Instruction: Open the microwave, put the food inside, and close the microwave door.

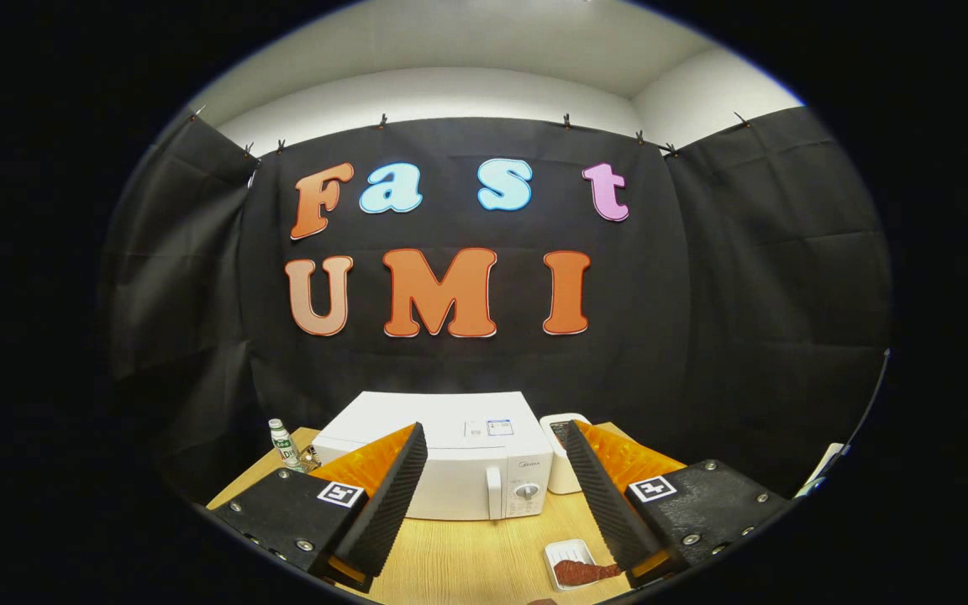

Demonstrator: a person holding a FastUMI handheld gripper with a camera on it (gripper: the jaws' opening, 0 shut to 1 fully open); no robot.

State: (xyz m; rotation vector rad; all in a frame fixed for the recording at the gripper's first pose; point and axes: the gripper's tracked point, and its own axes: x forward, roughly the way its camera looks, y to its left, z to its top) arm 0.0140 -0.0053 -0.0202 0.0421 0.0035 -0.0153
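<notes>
White microwave point(450, 466) door shut, hand-held gripper point(492, 496) spread wide, empty, food tray point(572, 565) partly hidden behind right finger.

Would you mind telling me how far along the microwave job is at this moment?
Nothing looks done yet: the microwave door is closed. The gripper is open and holds nothing. The food tray sits on the table beside one finger. Opening, loading and closing all remain.

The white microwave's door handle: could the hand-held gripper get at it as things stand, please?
Probably yes. The hand-held gripper is open, and the white microwave's door handle faces it just ahead between the fingers, with only bare wooden table in between.
</notes>
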